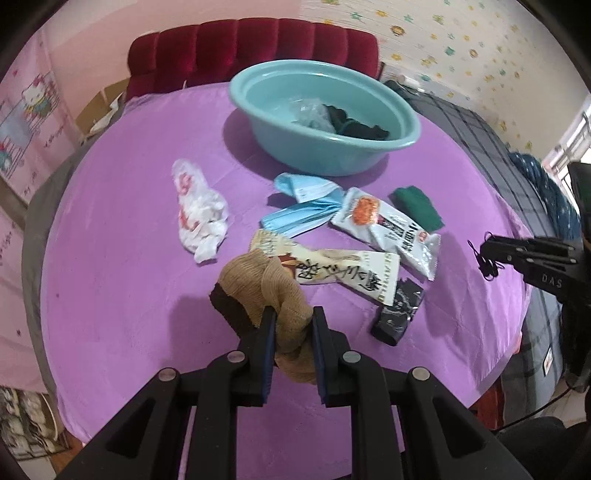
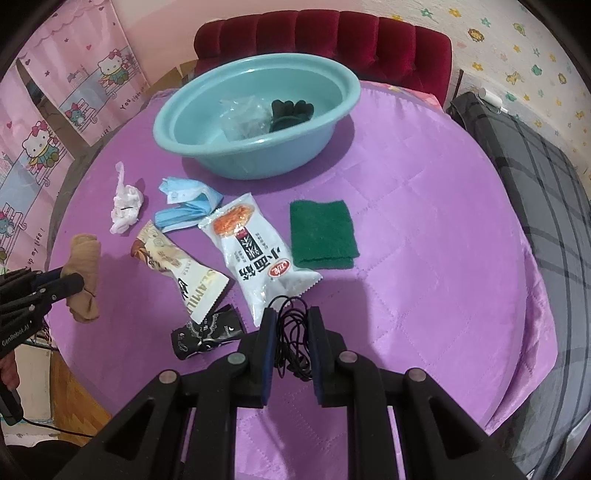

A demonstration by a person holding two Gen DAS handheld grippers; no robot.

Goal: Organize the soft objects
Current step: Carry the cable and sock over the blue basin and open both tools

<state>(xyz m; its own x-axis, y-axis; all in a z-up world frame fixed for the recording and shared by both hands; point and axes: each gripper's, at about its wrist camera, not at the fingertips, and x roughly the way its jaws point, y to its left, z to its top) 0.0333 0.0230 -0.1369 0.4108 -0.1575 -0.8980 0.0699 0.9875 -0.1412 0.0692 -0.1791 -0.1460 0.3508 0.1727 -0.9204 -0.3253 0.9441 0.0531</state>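
Observation:
My left gripper (image 1: 293,314) is shut on a tan stocking (image 1: 264,282) with a dark brown cuff, lifted off the purple tablecloth (image 1: 122,258); the same stocking (image 2: 85,273) and left gripper (image 2: 75,282) show at the left in the right wrist view. My right gripper (image 2: 291,314) is shut on a bundle of thin black cable (image 2: 293,339); it appears at the right edge as the right gripper (image 1: 484,251) in the left wrist view. A teal basin (image 1: 369,157) stands at the back, holding a dark glove (image 2: 291,110) and a clear plastic bag (image 2: 243,118).
On the cloth lie a crumpled white bag (image 1: 199,218), a blue face mask (image 1: 303,206), a white snack packet (image 1: 391,229), a beige snack packet (image 1: 347,273), a black wrapper (image 1: 399,314) and a green scouring pad (image 2: 321,232). A red chair (image 2: 325,33) stands behind the table.

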